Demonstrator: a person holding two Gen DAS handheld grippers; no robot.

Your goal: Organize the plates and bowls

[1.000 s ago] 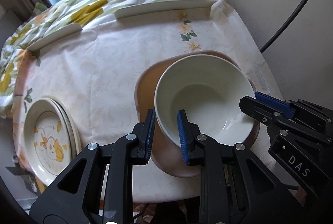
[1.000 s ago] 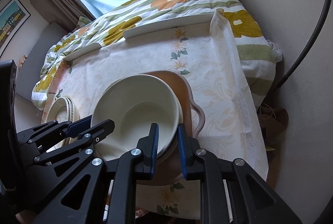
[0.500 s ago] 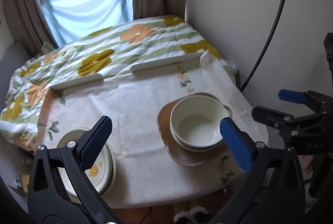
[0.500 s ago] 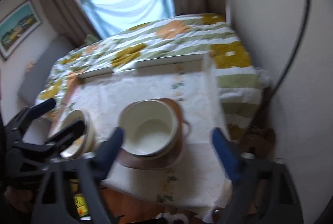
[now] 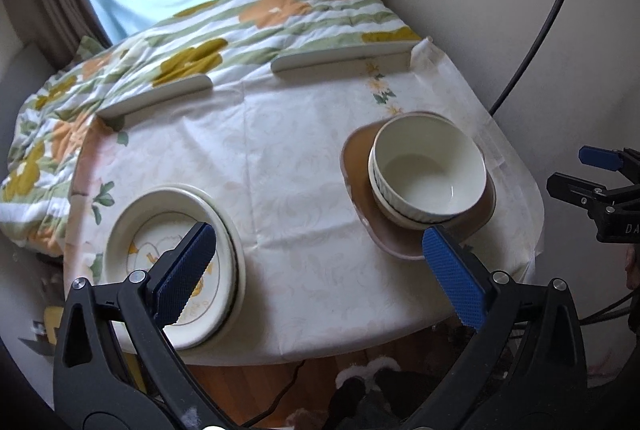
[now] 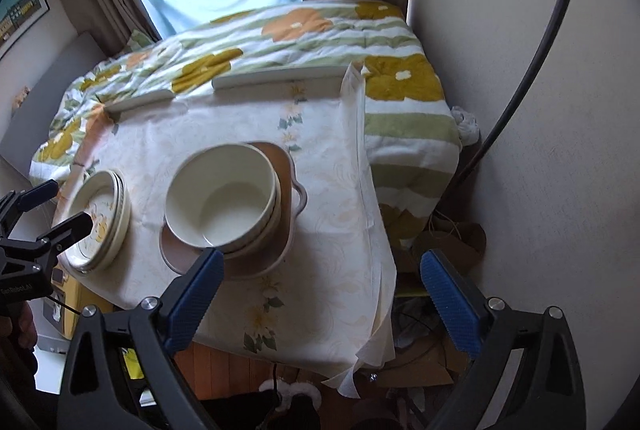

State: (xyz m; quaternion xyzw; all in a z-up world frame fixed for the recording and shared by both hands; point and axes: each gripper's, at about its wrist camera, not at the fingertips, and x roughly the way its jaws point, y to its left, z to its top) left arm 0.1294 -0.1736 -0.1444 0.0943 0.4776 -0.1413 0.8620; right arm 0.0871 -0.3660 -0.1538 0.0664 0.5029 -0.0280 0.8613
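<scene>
A stack of cream bowls (image 5: 428, 172) (image 6: 222, 202) sits in a brown dish (image 5: 400, 238) (image 6: 288, 190) on the right of the table. A stack of cream plates with a yellow duck print (image 5: 172, 262) (image 6: 100, 218) sits at the front left. My left gripper (image 5: 320, 276) is open and empty, held above the table's front edge between plates and bowls. My right gripper (image 6: 320, 306) is open and empty, held above the front right corner, near the bowls. Each gripper also shows in the other's view, the right one (image 5: 592, 174) and the left one (image 6: 52, 206).
The table wears a pale floral cloth (image 5: 288, 166) (image 6: 332, 230). Two pale raised rails (image 5: 344, 62) (image 5: 160, 96) stand at its far edge. A flowered quilt (image 6: 288, 30) lies behind. A wall (image 6: 520, 110) with a black cable (image 6: 532, 50) is close on the right.
Both grippers were shut on the top bowl's rim a second ago. They have let go, opened wide and pulled back and up from the bowls.
</scene>
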